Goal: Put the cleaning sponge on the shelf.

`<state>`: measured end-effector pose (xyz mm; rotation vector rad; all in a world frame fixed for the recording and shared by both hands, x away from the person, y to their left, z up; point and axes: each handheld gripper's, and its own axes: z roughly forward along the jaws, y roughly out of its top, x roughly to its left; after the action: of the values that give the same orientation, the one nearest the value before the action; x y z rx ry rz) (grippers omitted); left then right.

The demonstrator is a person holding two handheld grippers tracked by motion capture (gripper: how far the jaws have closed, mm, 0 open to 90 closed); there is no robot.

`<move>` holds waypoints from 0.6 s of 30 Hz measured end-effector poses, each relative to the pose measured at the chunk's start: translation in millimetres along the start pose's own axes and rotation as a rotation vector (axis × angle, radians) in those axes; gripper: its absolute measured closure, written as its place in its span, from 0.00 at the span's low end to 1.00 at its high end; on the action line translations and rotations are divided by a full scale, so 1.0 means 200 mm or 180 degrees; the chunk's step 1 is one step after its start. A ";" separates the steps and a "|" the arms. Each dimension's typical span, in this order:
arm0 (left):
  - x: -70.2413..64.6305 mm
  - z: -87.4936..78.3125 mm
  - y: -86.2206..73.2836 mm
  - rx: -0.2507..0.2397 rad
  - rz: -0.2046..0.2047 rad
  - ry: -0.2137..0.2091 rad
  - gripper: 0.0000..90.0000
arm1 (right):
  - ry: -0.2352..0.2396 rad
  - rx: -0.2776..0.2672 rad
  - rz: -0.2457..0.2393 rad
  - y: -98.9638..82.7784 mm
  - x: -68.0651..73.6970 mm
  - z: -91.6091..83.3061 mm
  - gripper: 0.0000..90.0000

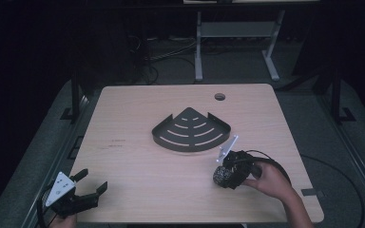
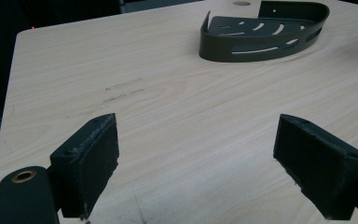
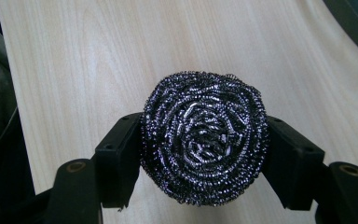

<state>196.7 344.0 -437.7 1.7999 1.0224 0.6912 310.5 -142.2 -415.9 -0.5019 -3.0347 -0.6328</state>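
My right tongs point(image 3: 204, 154) pinch the round steel-wool scouring ball point(image 3: 204, 143) near the dark slotted corner tray point(image 1: 191, 130); my left tongs point(image 2: 196, 163) gape, spread wide.

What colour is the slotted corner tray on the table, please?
The slotted metal corner tray is dark grey-green, clearest in the left gripper view.

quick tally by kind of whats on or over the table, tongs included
tongs: 2, left open, right shut on the scourer
steel wool scourer: 1
dark slotted corner shelf: 1
total: 4
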 end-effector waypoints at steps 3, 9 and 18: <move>0.00 0.00 0.00 -0.0011 0.0001 -0.0014 0.15 | 0.0039 -0.0038 -0.0003 0.01 -0.02 -0.01 0.37; 0.00 0.00 0.00 -0.0006 -0.0001 -0.0003 0.15 | 0.0137 -0.0113 0.0031 0.03 -0.06 -0.01 0.37; 0.00 0.00 0.00 -0.0010 -0.0002 -0.0017 0.15 | 0.0235 -0.0181 0.0049 0.07 -0.14 -0.03 0.37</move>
<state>196.4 344.2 -437.2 1.7979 1.0176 0.6870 340.0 -141.4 -407.6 -0.4911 -2.9485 -0.7221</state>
